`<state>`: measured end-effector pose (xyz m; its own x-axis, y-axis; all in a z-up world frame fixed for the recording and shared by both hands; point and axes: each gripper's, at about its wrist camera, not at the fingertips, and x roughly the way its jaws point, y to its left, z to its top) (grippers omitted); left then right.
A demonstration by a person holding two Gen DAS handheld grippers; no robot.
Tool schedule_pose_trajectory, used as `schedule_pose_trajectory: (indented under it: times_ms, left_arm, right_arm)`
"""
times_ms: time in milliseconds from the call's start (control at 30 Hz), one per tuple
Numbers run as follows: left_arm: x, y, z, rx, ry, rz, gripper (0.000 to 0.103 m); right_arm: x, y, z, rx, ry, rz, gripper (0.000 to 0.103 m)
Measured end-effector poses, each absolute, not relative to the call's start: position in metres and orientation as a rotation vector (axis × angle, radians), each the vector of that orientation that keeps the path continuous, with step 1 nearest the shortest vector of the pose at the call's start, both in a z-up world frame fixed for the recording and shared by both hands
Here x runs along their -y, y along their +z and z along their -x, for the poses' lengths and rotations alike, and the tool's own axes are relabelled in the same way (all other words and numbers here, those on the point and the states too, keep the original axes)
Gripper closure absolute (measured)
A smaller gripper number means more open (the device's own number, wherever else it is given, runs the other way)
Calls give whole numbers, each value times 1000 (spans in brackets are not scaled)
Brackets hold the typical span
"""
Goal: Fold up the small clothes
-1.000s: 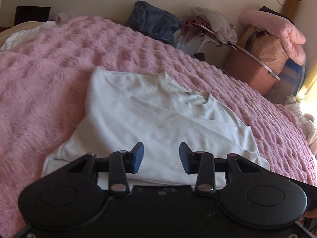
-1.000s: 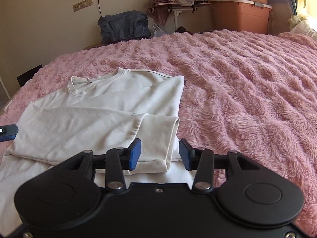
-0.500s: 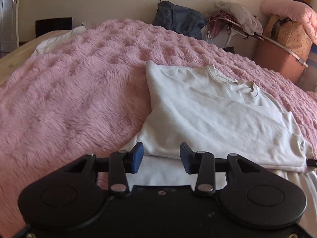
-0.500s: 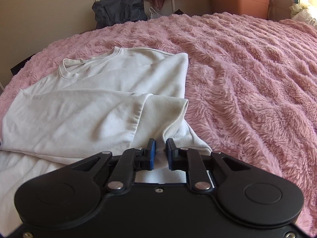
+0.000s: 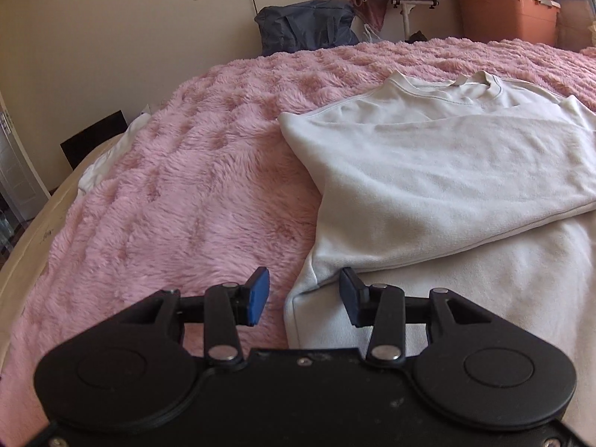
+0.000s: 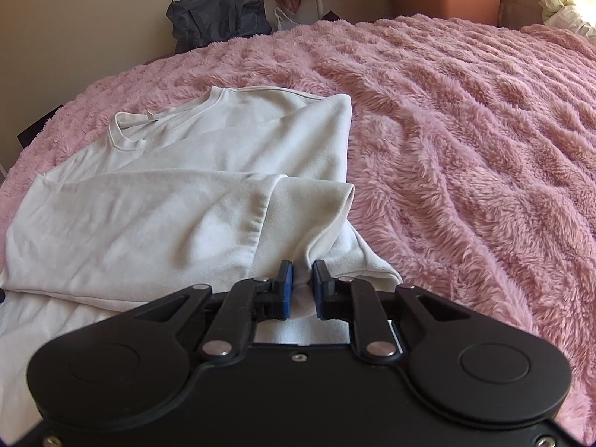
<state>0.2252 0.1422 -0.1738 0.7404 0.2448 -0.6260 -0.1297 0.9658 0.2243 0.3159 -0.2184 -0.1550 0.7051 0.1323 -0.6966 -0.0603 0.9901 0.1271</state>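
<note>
The white sweatshirt (image 6: 178,201) lies partly folded on the pink fleecy blanket (image 6: 465,130) of the bed, sleeves crossed over its body. It looks soft, light and limp, best taken at hem corners. No writing is readable. The right tool (image 6: 301,281) pinches its lower fabric; the left tool (image 5: 303,294) stands released at the left hem edge.

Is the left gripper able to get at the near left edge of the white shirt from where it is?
Probably yes: the left gripper is open, the white shirt edge lies between its fingers, and nothing blocks it.
</note>
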Motion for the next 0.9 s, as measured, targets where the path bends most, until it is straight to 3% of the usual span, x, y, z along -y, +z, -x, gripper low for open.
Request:
schedule_pose_trajectory:
  times_ms: [100, 133, 167, 433, 733, 900]
  left_arm:
    - [-138, -175, -230, -686, 164, -223, 73]
    - [-139, -176, -231, -693, 144, -212, 94]
    - [-139, -177, -234, -708, 134, -205, 96]
    - [-136, -165, -223, -637, 218, -245, 97]
    - [-144, -188, -223, -759, 312, -86, 100]
    - [-149, -163, -208, -689, 332, -20, 100]
  right_arm:
    - [218, -155, -316, -781, 105, -97, 90]
    - [219, -155, -316, -780, 105, -99, 90]
    - [219, -155, -316, -780, 104, -100, 90]
    - [218, -151, -312, -756, 94, -98, 91]
    - [217, -155, -301, -772, 53, -115, 93]
    - [215, -162, -308, -811, 45, -94, 92]
